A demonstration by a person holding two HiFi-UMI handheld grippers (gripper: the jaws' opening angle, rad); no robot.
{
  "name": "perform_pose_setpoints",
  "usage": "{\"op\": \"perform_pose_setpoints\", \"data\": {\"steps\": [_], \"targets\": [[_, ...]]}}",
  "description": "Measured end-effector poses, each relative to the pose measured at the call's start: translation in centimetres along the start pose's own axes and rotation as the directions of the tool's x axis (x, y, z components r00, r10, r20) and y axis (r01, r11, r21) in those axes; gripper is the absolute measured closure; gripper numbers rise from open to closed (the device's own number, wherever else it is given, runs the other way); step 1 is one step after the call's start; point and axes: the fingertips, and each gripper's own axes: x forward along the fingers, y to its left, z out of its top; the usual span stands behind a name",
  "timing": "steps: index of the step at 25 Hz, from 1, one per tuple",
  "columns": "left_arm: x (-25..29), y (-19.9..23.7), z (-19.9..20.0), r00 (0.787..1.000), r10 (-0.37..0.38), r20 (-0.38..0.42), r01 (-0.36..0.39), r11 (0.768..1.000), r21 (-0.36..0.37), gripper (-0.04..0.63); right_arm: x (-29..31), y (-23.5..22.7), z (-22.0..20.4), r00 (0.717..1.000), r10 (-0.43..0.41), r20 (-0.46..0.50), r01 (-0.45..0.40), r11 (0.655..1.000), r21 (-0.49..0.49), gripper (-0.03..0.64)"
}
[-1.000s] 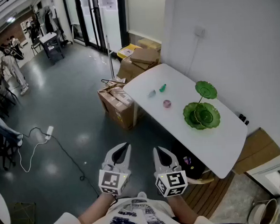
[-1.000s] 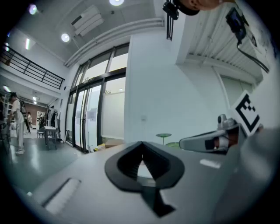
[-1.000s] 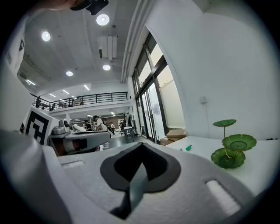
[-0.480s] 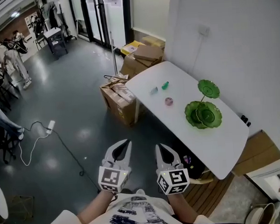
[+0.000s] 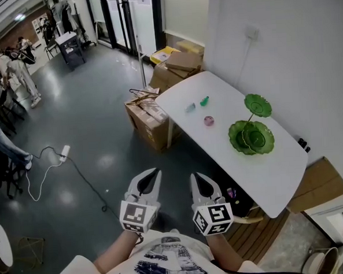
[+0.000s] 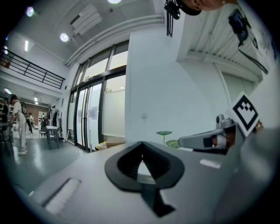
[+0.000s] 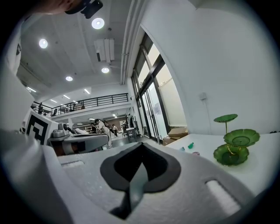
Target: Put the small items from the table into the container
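A white table [image 5: 260,163] stands ahead and to the right. On it lie three small items: a pale blue one [image 5: 190,107], a green one [image 5: 204,101] and a pink one [image 5: 209,121]. A green two-tier dish [image 5: 251,136] stands further along the table; the right gripper view shows it too [image 7: 234,150]. My left gripper [image 5: 153,174] and right gripper [image 5: 198,177] are held side by side over the floor, well short of the table. Both are shut with nothing between their jaws.
Cardboard boxes [image 5: 149,118] sit on the floor at the table's far end, more [image 5: 178,63] against the wall. A power strip with cable [image 5: 64,151] lies on the grey floor to the left. People stand far off at the left [image 5: 24,76].
The view has shifted slightly, so the table sits a little higher and further right in the picture. Both grippers stay shut and side by side.
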Motion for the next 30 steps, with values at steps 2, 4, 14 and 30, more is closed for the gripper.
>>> {"op": "perform_pose_setpoints", "data": {"steps": [2,4,14,30], "targets": [[0.4,0.2,0.0,1.0,-0.005,0.002,0.005,1.0,0.0,0.604,0.3,-0.1,0.0,1.0,-0.002,0.001,0.002,1.0,-0.001,0.618],[1.1,0.5,-0.1,1.0,-0.017,0.002,0.017,1.0,0.002,0.604,0.8,-0.4,-0.1,1.0,-0.011,-0.002,0.011,1.0,-0.001,0.618],[7.6,4.5,-1.2,0.996,-0.094,0.007,0.094,0.995,-0.02,0.604,6.9,-3.2,-0.5,0.995,-0.089,-0.04,0.089,0.996,0.002,0.618],[22.2,20.6,-1.7,0.97,-0.243,0.007,0.243,0.97,-0.015,0.604,26.7,-6.2,1.3,0.967,-0.248,-0.064,0.249,0.969,0.012,0.618]]}}
